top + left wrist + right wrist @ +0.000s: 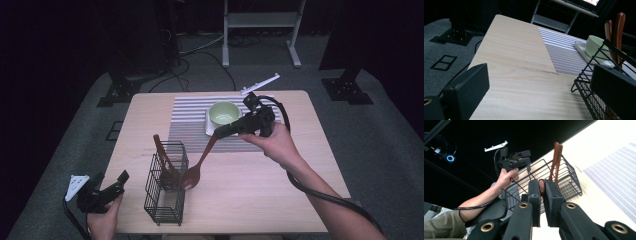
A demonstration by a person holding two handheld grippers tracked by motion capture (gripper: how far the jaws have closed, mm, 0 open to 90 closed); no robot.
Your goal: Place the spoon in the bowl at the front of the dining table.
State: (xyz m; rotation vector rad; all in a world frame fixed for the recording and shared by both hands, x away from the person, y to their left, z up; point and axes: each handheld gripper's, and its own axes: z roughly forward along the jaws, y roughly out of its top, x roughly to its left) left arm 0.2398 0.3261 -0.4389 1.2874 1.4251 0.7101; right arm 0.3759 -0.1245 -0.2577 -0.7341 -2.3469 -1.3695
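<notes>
High view: right gripper (220, 133) over the striped mat (187, 127), jaws pinched on the handle end of a brown wooden spoon (197, 167), bowl end hanging low just beside the black wire basket (165, 192) near the table's (250, 200) front edge. Two more wooden utensils (162, 155) leaning inside the basket. Green bowl (223, 113) on a white tray (208, 125) at the mat's far side, near the right gripper. Left gripper (122, 177) at the front left corner, partly off the table edge, jaws spread wide, holding nothing. Left gripper view: bare tabletop running ahead to the far edge, basket rim close on the right. Right gripper view: spoon handle (541, 187) clamped between both pads, basket straight ahead.
</notes>
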